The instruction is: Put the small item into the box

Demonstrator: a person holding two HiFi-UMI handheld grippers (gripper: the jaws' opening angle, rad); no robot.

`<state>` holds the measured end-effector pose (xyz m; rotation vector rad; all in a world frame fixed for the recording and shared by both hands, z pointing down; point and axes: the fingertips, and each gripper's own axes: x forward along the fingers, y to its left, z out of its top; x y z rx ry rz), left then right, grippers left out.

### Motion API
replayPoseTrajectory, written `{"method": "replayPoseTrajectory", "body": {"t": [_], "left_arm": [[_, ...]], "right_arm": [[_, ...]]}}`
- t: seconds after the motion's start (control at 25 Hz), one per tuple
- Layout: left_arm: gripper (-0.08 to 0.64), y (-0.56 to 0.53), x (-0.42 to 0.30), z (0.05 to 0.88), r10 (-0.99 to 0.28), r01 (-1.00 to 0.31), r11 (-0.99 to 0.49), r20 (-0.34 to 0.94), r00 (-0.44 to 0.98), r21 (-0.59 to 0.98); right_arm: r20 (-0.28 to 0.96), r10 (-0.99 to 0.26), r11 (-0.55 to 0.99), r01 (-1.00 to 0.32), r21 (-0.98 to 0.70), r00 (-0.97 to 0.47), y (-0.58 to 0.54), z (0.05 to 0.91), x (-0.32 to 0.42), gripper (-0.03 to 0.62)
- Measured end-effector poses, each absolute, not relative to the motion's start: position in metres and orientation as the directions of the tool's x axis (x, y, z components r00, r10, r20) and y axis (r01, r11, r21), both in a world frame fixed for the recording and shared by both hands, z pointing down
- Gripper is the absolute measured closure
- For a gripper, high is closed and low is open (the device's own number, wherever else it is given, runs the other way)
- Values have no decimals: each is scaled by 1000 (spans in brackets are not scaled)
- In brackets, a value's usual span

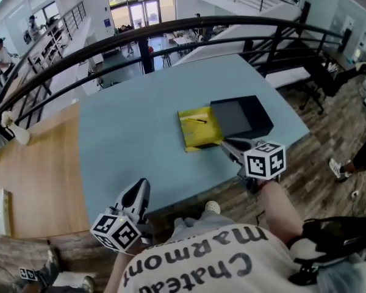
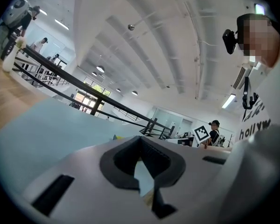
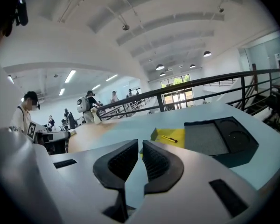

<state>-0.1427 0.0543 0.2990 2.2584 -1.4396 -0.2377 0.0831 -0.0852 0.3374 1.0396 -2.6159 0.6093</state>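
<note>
Item [image 1: 195, 120]: thin, dark, on yellow tray [image 1: 201, 138] | black box [image 1: 256, 116] adjacent

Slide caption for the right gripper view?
Right claw, empty, jaws barely apart, facing yellow tray beside black box on blue table.

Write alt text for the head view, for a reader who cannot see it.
A thin pen-like item lies on a flat yellow tray beside an open black box on a pale blue table. Right tongs point toward the tray; left tongs hang back.
</note>
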Motion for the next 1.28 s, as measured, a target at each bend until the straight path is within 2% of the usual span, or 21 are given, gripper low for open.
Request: {"method": "replayPoseTrajectory", "body": {"t": [0.2, 0.48, 0.92, 1.28], "left_arm": [[558, 59, -120, 306, -886, -810, -358, 104, 451, 465], [558, 57, -91, 311, -902, -830, -320, 123, 414, 456], [558, 44, -26, 316, -941, -844, -206, 138, 310, 495], [558, 50, 17, 312, -945, -857, -196, 140, 294, 476]], "right_arm": [[409, -595, 683, -704, -195, -692, -72, 332, 102, 538], [362, -571, 744, -651, -151, -736, -74, 310, 123, 541], [415, -494, 797, -589, -136, -764, -100, 326, 193, 551], [409, -474, 806, -571, -156, -780, -100, 332, 231, 551]]}}
